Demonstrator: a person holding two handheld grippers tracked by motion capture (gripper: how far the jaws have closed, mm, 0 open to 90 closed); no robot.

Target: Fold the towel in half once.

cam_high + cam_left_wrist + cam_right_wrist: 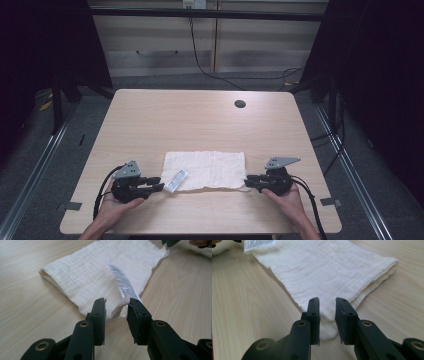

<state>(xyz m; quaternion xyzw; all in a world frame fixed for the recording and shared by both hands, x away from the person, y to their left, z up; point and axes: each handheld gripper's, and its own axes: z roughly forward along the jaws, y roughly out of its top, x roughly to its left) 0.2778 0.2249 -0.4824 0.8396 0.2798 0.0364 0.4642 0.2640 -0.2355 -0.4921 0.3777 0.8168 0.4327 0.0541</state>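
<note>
Surface (pixel 200 120): one, light wood grain, rounded corners, one dark round hole (pixel 240 104) near its far right edge.

Cloth (pixel 210 167): one, off-white, crinkled weave, folded into a flat rectangle of several layers. It lies on the near half of the surface, roughly centred between the two hands, long side running left to right. Folded edge is visible in the left gripper view (pixel 50 277) and stacked layers at the far corner in the right gripper view (pixel 387 267).

Left tongs (pixel 159 184): one, held in the person's left hand (pixel 117 202), lying level at the cloth's near left corner. Jaws spread apart with a clear gap; that corner of the cloth sits between them (pixel 115 307) and looks loose, not pinched.

Right tongs (pixel 248 183): one, held in the right hand (pixel 287 195), level at the cloth's near right corner. Jaws likewise parted; the cloth's corner lies in the gap (pixel 327 315), neither pad seen pressing on it.

Label (pixel 176 180): one, white with grey print, sewn at the left end of the cloth, just beside the left tongs. In the left gripper view it stands up off the cloth (pixel 123 282).
</note>
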